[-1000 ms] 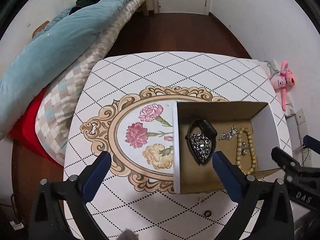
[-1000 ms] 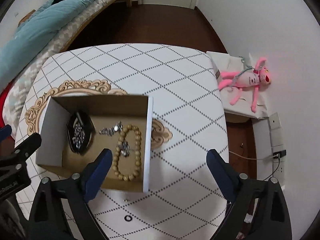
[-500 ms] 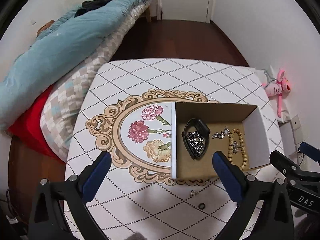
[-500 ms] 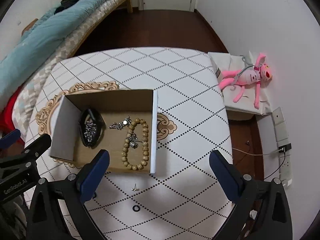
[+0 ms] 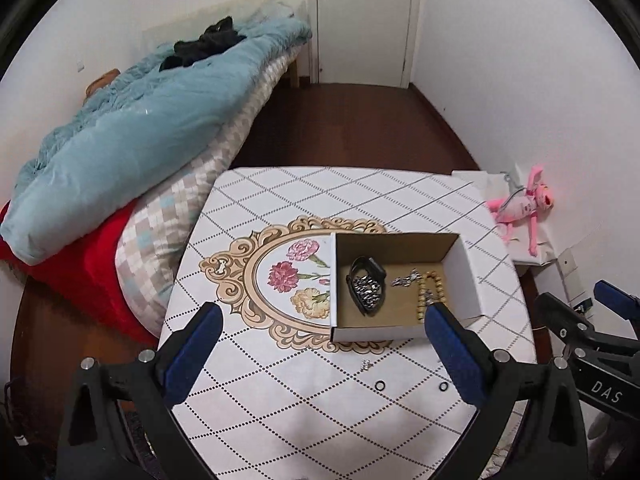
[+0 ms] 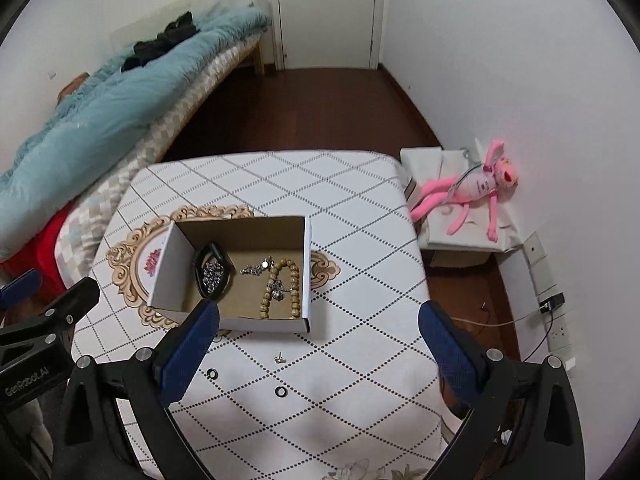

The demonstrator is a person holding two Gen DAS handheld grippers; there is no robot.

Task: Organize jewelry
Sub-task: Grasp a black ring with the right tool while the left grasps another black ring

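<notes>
Both our grippers hang spread wide and empty above the table, box ahead of us.

Our left gripper [image 5: 320, 344] sits back from the cardboard box [image 5: 404, 330], which lies just ahead of its right finger; our right gripper [image 6: 320, 340] has the same box [image 6: 264, 323] ahead of its left finger. Inside we see a bead bracelet [image 6: 298, 300], a silver chain [image 6: 256, 267] and a dark tray of studs [image 6: 212, 274]. Two small black rings [image 6: 281, 391] and an earring [image 6: 279, 358] lie on the table [image 6: 360, 280], between the box and our fingers.

Home bedroom.
Bed [image 5: 224, 148] with teal duvet [image 5: 132, 136] along the wall, white door [image 5: 362, 20], dark wood floor [image 5: 340, 124], pink plush toy [image 6: 468, 196], patterned cloth on the surface [image 6: 288, 184].
</notes>
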